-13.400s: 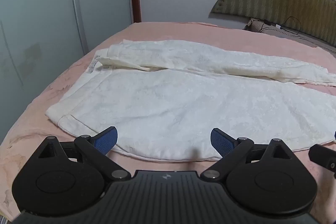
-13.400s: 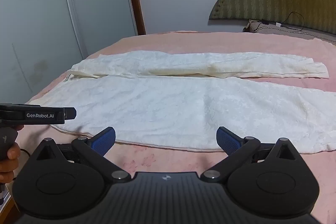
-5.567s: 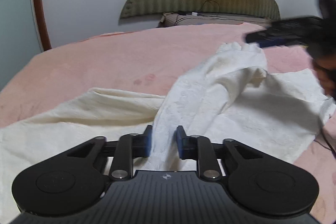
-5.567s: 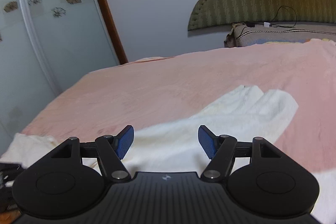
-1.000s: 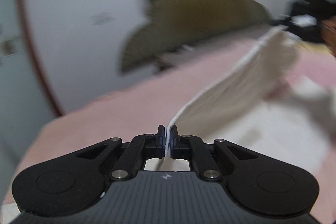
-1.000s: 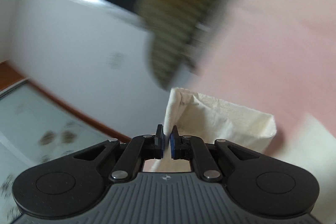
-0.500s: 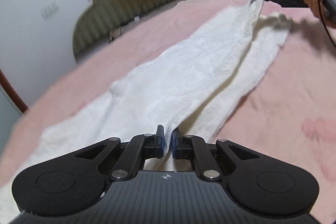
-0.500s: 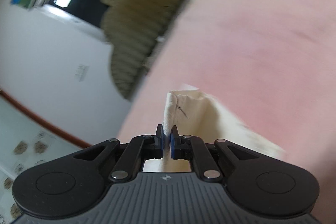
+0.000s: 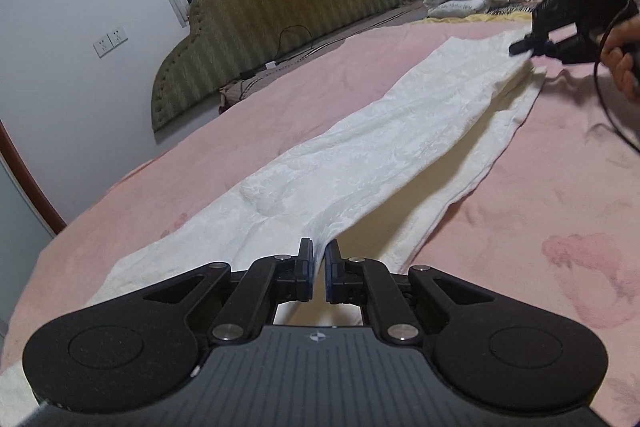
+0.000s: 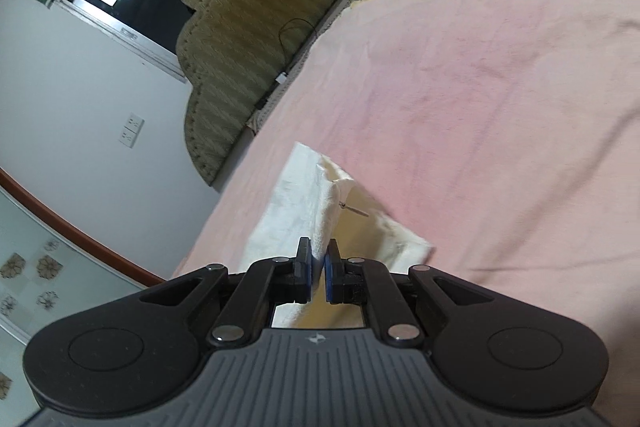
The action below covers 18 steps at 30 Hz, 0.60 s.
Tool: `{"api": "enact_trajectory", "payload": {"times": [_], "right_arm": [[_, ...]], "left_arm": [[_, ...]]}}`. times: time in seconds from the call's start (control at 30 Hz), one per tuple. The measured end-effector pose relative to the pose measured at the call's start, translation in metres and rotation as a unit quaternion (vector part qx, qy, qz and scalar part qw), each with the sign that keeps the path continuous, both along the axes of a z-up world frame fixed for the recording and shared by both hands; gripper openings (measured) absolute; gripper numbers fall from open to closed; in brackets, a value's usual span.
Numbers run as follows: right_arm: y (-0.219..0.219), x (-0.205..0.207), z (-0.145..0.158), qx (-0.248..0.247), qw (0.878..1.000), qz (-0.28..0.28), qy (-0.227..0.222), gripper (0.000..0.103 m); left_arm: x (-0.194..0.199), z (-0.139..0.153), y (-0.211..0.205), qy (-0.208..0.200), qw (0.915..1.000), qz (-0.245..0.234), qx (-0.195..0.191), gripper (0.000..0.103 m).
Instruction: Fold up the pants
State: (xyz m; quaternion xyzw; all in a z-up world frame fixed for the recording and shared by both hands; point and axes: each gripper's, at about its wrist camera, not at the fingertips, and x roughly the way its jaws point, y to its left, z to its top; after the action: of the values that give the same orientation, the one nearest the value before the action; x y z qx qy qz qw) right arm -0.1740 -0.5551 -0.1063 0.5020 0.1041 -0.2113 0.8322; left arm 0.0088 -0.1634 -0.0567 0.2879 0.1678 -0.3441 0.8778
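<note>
Left wrist view: compared with half a second earlier, the upper leg of the pants point(image 9: 380, 147) had sunk closer onto the lower leg, and the motion blur seen a second earlier was gone. This indicated, by judgement, that the lengthwise fold was nearly laid on the bed point(image 9: 560, 187). The left gripper point(image 9: 318, 269) pointed toward 1 o'clock, low over the fabric, fingers clamped on the near end of the cloth. The right gripper point(image 9: 520, 47) sat at 2 o'clock, holding the far end.

Right wrist view: the frame had sharpened since a second earlier. The right gripper point(image 10: 318, 269) was rolled steeply, fingers pinched on the pants hem point(image 10: 320, 211), which lay at 12 o'clock, just above the pink bedding. The headboard point(image 10: 248, 27) stood at 11 o'clock.
</note>
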Motion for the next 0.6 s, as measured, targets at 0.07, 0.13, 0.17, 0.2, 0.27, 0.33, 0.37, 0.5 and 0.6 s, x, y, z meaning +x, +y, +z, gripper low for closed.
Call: {"api": "enact_trajectory", "payload": {"times": [0.07,0.13,0.17,0.2,0.27,0.33,0.37,0.5,0.6], "right_arm": [[0.000,-0.005,-0.002,0.003,1.000,-0.002,0.003,0.007],[0.001,-0.006,0.001,-0.005,1.000,-0.002,0.005,0.007],[0.002,-0.008,0.003,-0.013,1.000,-0.003,0.007,0.007],[0.002,-0.009,0.006,-0.022,1.000,-0.004,0.010,0.007],[0.001,-0.006,0.007,-0.035,0.999,-0.003,0.031,0.007],[-0.002,0.003,0.003,-0.034,0.997,0.006,0.070,0.007],[-0.003,0.004,0.000,-0.025,0.997,0.005,0.074,0.007],[0.006,-0.006,0.007,-0.033,0.996,-0.030,0.080,0.012],[0.024,-0.017,0.031,-0.113,0.979,-0.120,0.119,0.013]], "left_arm": [[-0.005,0.002,0.007,0.012,0.9998,-0.008,-0.010,0.010],[-0.007,0.003,0.011,0.018,0.9997,-0.013,-0.014,0.010],[-0.007,0.003,0.012,0.021,0.9996,-0.016,-0.014,0.010],[-0.008,0.001,0.012,0.022,0.9995,-0.018,-0.012,0.010],[-0.008,-0.005,0.011,0.028,0.9993,-0.025,0.002,0.010],[-0.006,-0.016,0.008,0.038,0.9986,-0.029,0.022,0.010],[-0.005,-0.021,0.006,0.042,0.9983,-0.028,0.031,0.010],[-0.013,-0.022,0.008,0.018,0.9983,-0.035,0.044,0.014],[-0.012,-0.015,0.014,0.023,0.9981,-0.043,0.038,0.015]]}}
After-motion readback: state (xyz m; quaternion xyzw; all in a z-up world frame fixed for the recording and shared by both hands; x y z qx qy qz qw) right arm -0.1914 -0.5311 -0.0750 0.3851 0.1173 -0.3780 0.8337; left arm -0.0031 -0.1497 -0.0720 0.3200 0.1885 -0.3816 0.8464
